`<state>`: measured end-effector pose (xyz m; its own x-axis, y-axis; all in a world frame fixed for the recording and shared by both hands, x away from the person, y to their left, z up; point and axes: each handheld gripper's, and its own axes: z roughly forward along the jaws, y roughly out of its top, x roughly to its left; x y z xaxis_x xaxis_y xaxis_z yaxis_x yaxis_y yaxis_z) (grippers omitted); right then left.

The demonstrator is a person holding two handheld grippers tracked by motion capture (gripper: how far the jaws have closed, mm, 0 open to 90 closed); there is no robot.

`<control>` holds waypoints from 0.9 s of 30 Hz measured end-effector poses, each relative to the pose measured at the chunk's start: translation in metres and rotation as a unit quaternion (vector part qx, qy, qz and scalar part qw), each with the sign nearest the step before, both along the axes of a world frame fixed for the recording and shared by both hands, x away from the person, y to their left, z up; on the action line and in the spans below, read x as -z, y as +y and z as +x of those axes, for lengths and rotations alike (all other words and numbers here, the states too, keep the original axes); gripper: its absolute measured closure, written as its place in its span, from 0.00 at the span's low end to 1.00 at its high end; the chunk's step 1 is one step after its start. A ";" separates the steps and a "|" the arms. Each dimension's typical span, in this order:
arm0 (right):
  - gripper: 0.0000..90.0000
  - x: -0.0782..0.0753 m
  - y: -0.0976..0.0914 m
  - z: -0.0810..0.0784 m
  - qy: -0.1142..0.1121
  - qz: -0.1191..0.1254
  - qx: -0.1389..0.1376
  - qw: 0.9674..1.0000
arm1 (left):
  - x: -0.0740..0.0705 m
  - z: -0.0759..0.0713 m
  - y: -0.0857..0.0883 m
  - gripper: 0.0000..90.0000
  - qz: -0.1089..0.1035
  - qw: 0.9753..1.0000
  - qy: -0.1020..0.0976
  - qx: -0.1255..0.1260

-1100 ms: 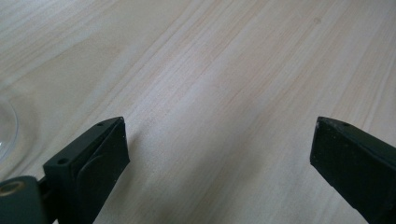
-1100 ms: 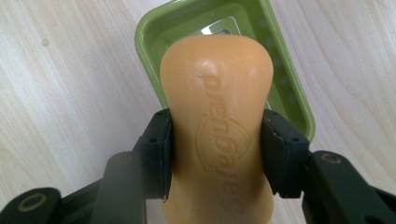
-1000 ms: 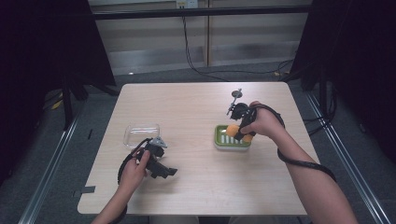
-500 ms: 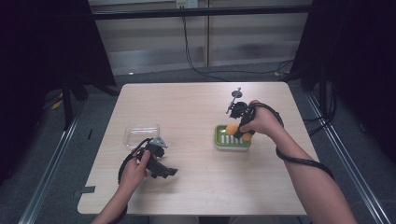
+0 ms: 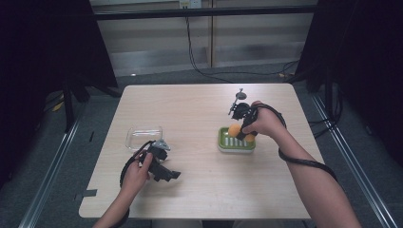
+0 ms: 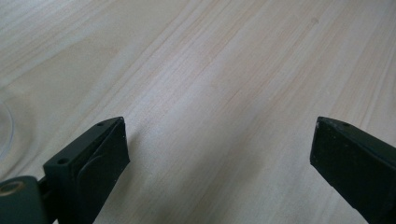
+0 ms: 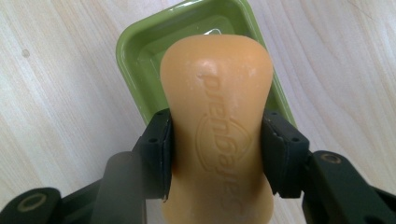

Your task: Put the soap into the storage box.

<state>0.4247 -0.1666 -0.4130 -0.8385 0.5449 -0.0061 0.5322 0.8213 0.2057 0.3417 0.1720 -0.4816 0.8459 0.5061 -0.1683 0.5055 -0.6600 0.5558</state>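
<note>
Nearest, left gripper (image 5: 164, 172) rests on table (image 5: 199, 190), jaws spread, nothing between. Farther, right gripper (image 7: 215, 154) pinches orange soap (image 7: 217, 116) just above green soap dish (image 7: 140, 51). Risk: slick bar could squirt from pads if squeezed harder. Nothing has moved since earlier frames.

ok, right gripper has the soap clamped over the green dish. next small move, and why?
Probably lower it straight down. The right gripper is shut on the orange soap bar, which sits above the green soap dish with the dish floor visible beyond it. Open the jaws once it rests. The left gripper lies open on the table.
</note>
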 end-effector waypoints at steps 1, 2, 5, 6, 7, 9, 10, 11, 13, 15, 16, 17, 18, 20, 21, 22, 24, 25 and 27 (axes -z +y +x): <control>0.56 0.000 0.000 0.000 0.000 0.001 -0.001 1.000 | 0.000 0.000 0.000 0.05 0.001 1.000 0.000 0.000; 0.56 0.000 0.000 0.001 -0.002 0.003 -0.002 1.000 | 0.000 0.000 0.000 0.05 0.000 1.000 0.000 0.000; 0.56 -0.001 0.001 0.002 -0.003 0.002 -0.002 1.000 | 0.000 0.000 0.000 0.05 0.000 1.000 0.000 0.001; 0.56 -0.001 0.001 0.002 -0.003 0.002 -0.002 1.000 | 0.000 0.000 0.000 0.05 -0.002 1.000 0.000 0.001; 0.56 0.000 0.001 0.003 -0.004 0.002 -0.002 1.000 | 0.000 0.000 0.000 0.05 -0.002 1.000 0.000 0.000; 0.56 0.000 0.001 0.004 -0.006 0.003 -0.002 1.000 | 0.000 0.000 0.000 0.05 -0.005 1.000 -0.002 0.000; 0.56 0.000 0.001 0.004 -0.006 0.003 -0.002 1.000 | 0.000 0.000 0.000 0.05 -0.005 1.000 -0.002 0.000; 0.56 0.001 0.002 0.004 -0.006 0.000 -0.005 1.000 | -0.001 0.000 0.000 0.05 -0.004 1.000 -0.002 0.001; 0.56 0.002 0.003 0.005 -0.009 -0.001 -0.011 1.000 | 0.000 0.000 0.000 0.05 -0.004 1.000 -0.002 0.001; 0.56 0.003 0.004 0.005 -0.009 -0.001 -0.013 1.000 | -0.001 0.000 0.000 0.05 -0.004 1.000 -0.002 0.002; 0.56 0.004 0.005 0.005 -0.008 -0.001 -0.014 1.000 | -0.001 0.000 0.000 0.05 -0.004 1.000 -0.002 0.002; 0.56 0.004 0.005 0.005 -0.008 -0.001 -0.014 1.000 | -0.001 0.000 0.000 0.05 -0.004 1.000 -0.002 0.001; 0.56 0.005 0.005 0.005 -0.009 -0.001 -0.016 1.000 | -0.001 0.000 0.000 0.05 -0.005 1.000 -0.002 0.002; 0.56 0.006 0.006 0.006 -0.011 0.001 -0.018 1.000 | -0.001 0.000 0.000 0.05 -0.004 1.000 -0.002 0.002; 0.56 0.006 0.007 0.006 -0.010 0.000 -0.020 1.000 | 0.000 0.000 0.000 0.05 -0.004 1.000 -0.002 0.001; 0.56 0.007 0.008 0.006 -0.013 -0.002 -0.020 1.000 | 0.000 0.000 0.000 0.05 -0.004 1.000 -0.002 0.000; 0.56 0.008 0.009 0.006 -0.012 -0.003 -0.021 1.000 | -0.001 0.000 0.000 0.05 -0.003 1.000 -0.003 0.002; 0.56 0.009 0.009 0.006 -0.013 -0.001 -0.023 1.000 | -0.001 0.000 0.000 0.05 -0.003 1.000 -0.003 0.002; 0.56 0.009 0.009 0.006 -0.012 -0.001 -0.024 1.000 | -0.001 0.000 0.000 0.05 -0.004 1.000 -0.003 0.002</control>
